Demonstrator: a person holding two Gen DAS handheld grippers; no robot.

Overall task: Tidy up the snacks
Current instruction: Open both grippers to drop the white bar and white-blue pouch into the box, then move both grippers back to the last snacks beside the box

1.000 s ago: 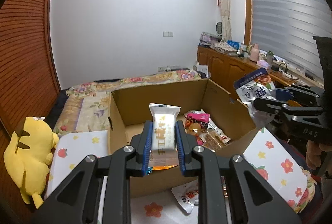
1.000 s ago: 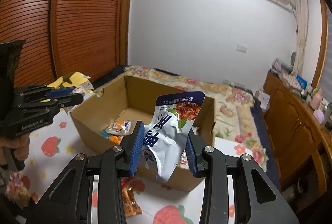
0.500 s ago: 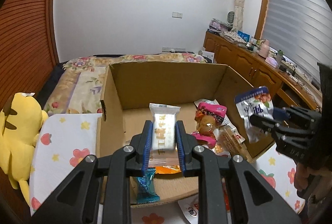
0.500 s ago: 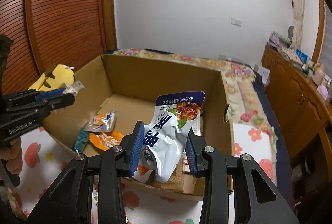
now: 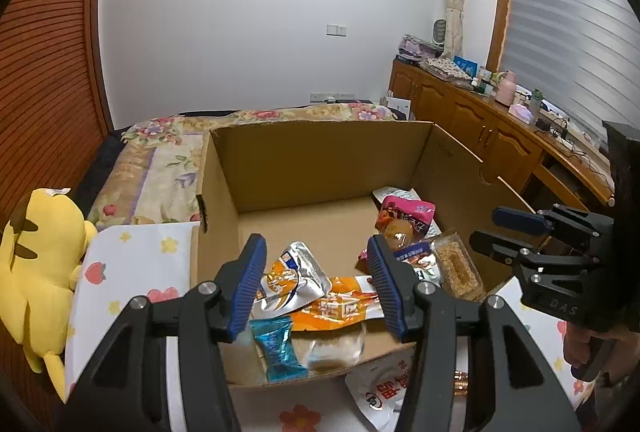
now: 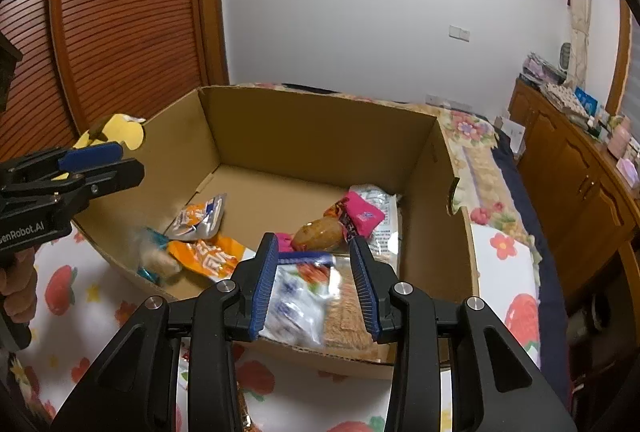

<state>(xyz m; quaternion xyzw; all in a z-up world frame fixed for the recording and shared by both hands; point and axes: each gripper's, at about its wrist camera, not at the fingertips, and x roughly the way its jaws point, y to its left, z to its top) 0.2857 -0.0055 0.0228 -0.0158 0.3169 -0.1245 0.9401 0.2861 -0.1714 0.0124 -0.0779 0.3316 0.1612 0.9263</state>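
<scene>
Looking into the big cardboard box (image 5: 320, 167), we see many snacks (image 5: 336, 306) already lying on its floor, from 6 to 3 o'clock. Our left gripper (image 5: 316, 286) and right gripper (image 6: 314, 286) both hang wide apart, holding nothing. One white packet (image 5: 376, 392) lies outside at 6 o'clock, so we think more is left.

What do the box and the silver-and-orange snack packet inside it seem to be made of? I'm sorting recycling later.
The box looks like plain brown corrugated cardboard: matte, with raw cut edges and a folded corner seam. The silver-and-orange packet seems to be metallised plastic film, judging by its bright crinkled glare, though foil laminate can't be excluded.
</scene>
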